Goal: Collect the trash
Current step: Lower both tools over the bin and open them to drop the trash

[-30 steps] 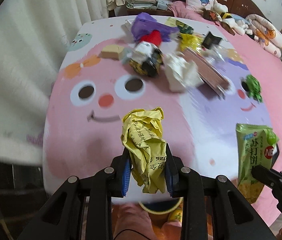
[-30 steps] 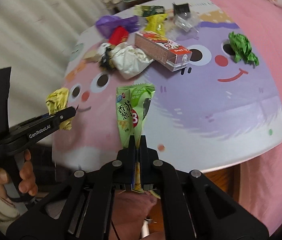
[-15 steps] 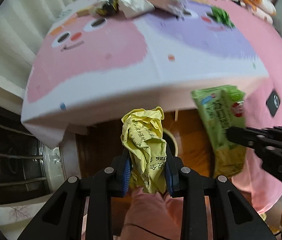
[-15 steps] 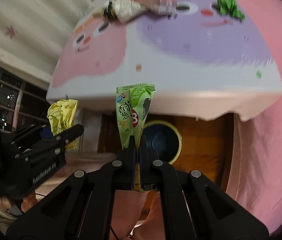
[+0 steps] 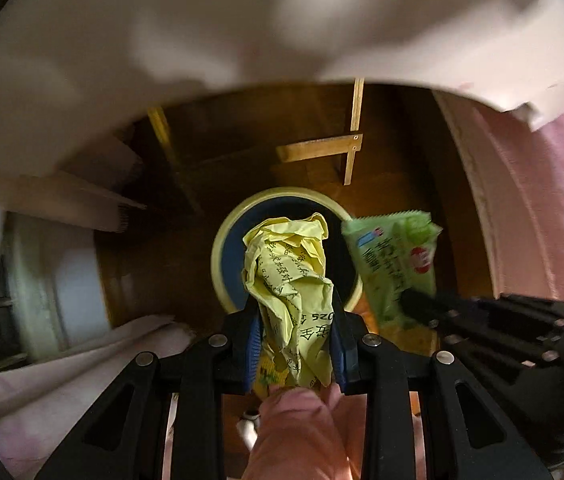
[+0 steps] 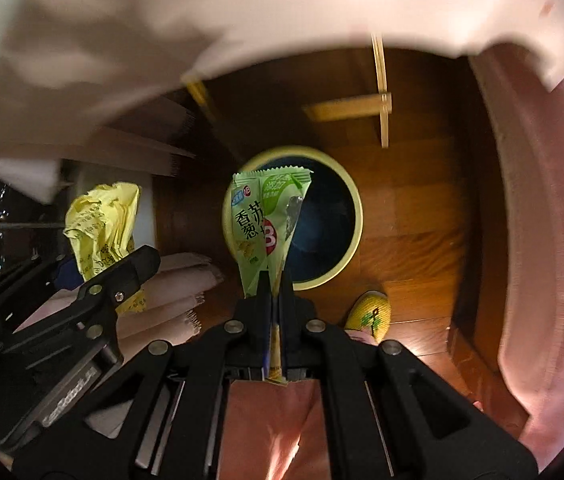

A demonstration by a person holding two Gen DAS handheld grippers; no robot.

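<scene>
You've swung both tongs off the worktop: left tongs [image 5: 296, 344] clamp the yellow paper wad [image 5: 288, 280], right tongs [image 6: 277, 280] pinch the green snack wrapper [image 6: 268, 224], above the bin [image 6: 352, 196] at twelve o'clock, ready to drop.

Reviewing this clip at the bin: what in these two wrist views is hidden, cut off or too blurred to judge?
- Round cream-rimmed waste bin: in the left wrist view the crumpled yellow paper covers its inside; in the right wrist view the green snack wrapper covers part and the rest is too dark.
- White tablecloth edge: blurred in both views.
- Yellow slipper: partly behind the right gripper.
</scene>
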